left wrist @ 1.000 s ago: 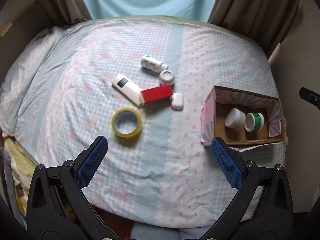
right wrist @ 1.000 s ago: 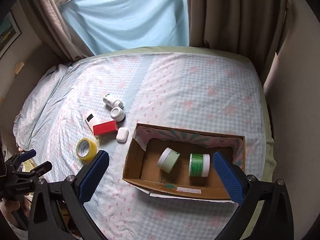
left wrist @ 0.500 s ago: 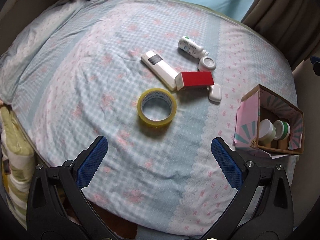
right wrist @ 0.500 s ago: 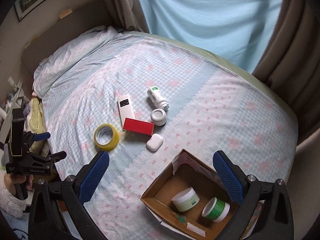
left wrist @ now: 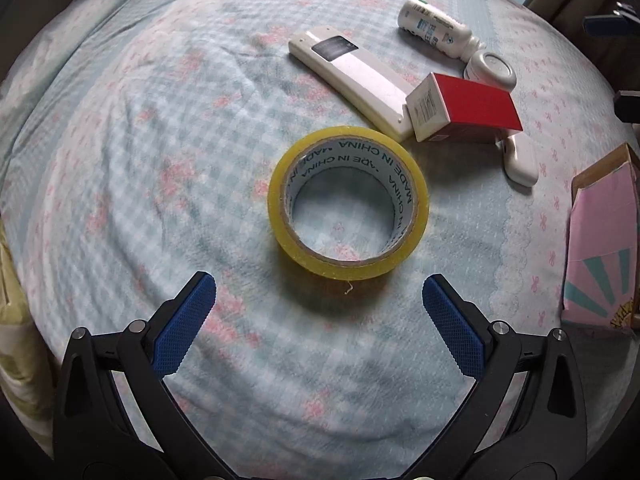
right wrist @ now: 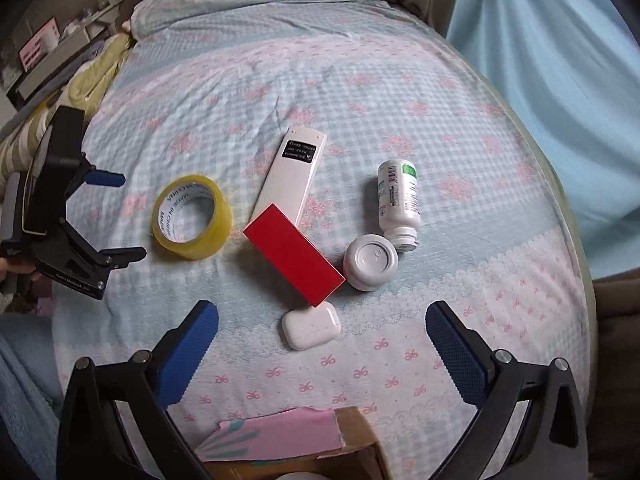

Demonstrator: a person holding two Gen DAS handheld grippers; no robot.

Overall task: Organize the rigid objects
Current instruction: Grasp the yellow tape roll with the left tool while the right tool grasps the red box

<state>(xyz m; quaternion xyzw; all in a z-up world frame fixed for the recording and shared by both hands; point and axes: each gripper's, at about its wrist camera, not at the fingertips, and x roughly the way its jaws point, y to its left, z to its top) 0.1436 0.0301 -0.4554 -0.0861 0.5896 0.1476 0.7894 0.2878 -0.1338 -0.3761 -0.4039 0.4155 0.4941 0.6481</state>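
A: Where's your left gripper (left wrist: 319,292) rn?

B: You've got it low over the bed (left wrist: 120,168), jaws spread wide, nothing between the blue pads (left wrist: 182,324). The tape roll (left wrist: 348,202) lies flat just beyond the tips, centred w/ the gap, not touching either pad.

A: And the right gripper (right wrist: 322,322)?

B: Also wide apart, empty. The white earbud case (right wrist: 311,326) sits on the sheet betw. its two fingers, apart from both. In that view your left gripper shows at the far left edge, just left of the tape.

A: Rest of the stuff?

B: All in one cluster. Red box (right wrist: 293,255) lies flat in the middle; its near end touches or slightly overlaps the earbud case, its far end sits over the near end of the white remote (right wrist: 291,172). Right of the box: a small round white jar (right wrist: 371,261), and touching that, a white bottle (right wrist: 398,200) on its side, neck toward the jar. Tape is left of the box, close but apart.

A: Box to sort into?

B: Cardboard box (right wrist: 288,438) w/ pink patterned lining, at the near edge of the right view, between the right fingers' bases. In the left view it's at the right edge. Contents — can't tell from here.
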